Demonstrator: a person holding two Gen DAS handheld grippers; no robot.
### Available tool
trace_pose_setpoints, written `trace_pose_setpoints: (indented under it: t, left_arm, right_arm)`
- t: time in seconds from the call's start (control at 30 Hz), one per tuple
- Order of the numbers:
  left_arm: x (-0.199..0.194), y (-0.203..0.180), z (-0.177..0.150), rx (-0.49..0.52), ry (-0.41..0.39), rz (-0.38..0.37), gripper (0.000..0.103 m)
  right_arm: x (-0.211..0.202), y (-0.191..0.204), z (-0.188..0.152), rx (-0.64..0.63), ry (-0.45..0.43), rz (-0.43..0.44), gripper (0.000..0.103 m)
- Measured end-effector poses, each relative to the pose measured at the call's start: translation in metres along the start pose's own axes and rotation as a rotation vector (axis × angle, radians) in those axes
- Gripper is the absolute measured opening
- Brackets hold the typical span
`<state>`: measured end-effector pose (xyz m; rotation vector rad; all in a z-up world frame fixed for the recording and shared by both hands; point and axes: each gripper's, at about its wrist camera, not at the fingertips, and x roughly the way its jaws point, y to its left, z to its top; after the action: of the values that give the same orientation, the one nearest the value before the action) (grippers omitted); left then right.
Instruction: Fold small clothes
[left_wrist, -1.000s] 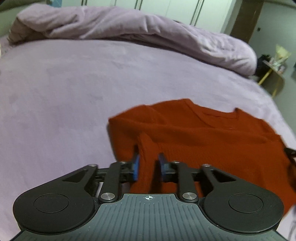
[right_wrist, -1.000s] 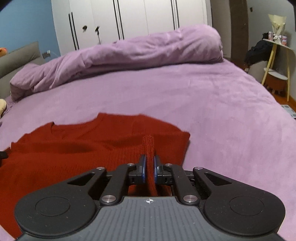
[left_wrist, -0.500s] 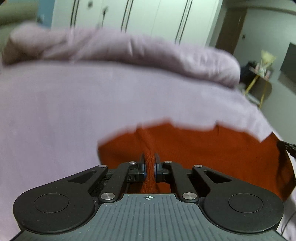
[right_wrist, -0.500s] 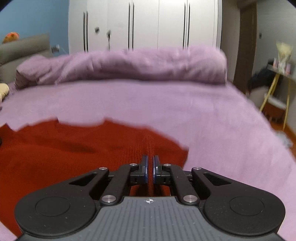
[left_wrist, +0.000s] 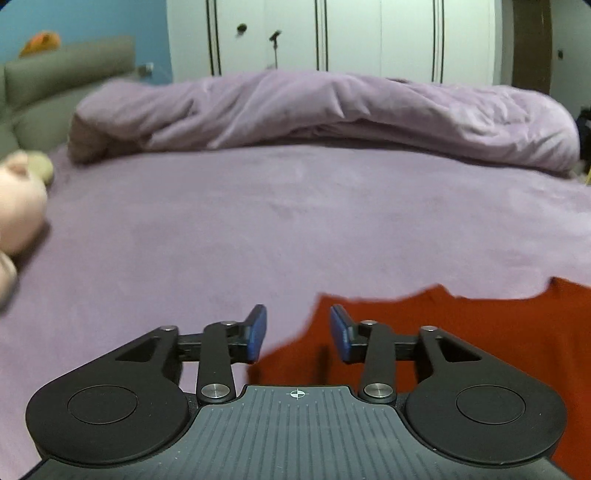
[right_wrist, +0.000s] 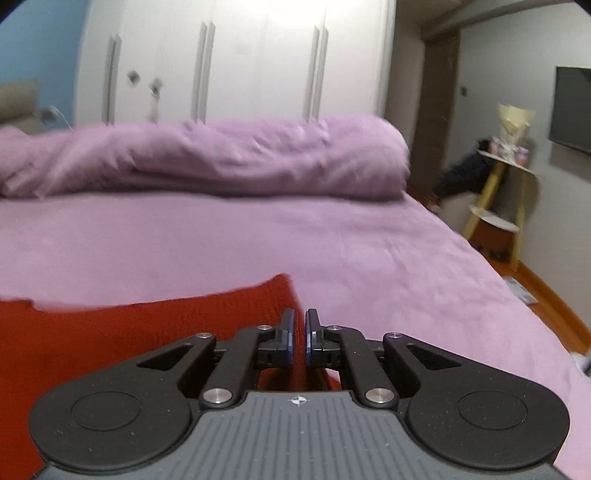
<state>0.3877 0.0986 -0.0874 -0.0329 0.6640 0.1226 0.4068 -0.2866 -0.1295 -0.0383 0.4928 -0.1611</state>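
A: Tongs first: what has changed on the left?

B: The left tongs (left_wrist: 298, 334) have just been opening. Half a second ago they pinched a ridge of the red sweater (left_wrist: 480, 343); now the blue pads (left_wrist: 256, 332) stand apart with nothing pressed between them. The cloth's left edge lies flat under the gap, low on the purple bed (left_wrist: 258, 221).

A: And the right?

B: The right tongs (right_wrist: 299, 338) are narrow, almost closed. A second ago a fold of the sweater (right_wrist: 147, 332) stood up between them. Now only a thin slit shows between the pads, and I cannot tell whether any cloth is in it. The sweater's near right corner sits just left of and under them.

A: So where does the garment lie?

B: Spread on the near part of the bed, between the two tongs: right of the left pair, left of the right pair. Its far edge looks ragged in the blur. The rolled duvet (left_wrist: 332, 110) lies well beyond it, and a soft toy (left_wrist: 18, 206) at the far left.

A: Meaning for the folding?

B: I judge one fold laid down and the left side let go; the right release seems the next thing, then a check that the edges line up.
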Motion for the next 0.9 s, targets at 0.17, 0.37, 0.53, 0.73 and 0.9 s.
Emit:
trace_pose_setpoints:
  t: [0.17, 0.37, 0.53, 0.73, 0.9]
  left_arm:
    - [-0.023, -0.032, -0.020, 0.006, -0.045, -0.212, 0.069]
    - [0.010, -0.077, -0.031, 0.079, -0.042, -0.220, 0.070]
    - [0.040, -0.038, -0.037, -0.042, -0.027, -0.140, 0.063]
    - [0.041, -0.019, -0.038, -0.082, -0.043, -0.145, 0.053]
    - [0.039, -0.021, -0.038, -0.049, -0.037, -0.126, 0.059]
  right_arm:
    - [-0.021, 0.020, -0.012, 0.120, -0.014, 0.098, 0.011]
    - [-0.017, 0.099, -0.025, 0.143, 0.130, 0.687, 0.012]
    - [0.014, 0.079, -0.029, 0.063, 0.091, 0.525, 0.010]
    - [0.045, -0.032, -0.027, 0.287, 0.083, 0.319, 0.000]
    - [0.049, -0.057, -0.034, 0.373, 0.062, 0.234, 0.000]
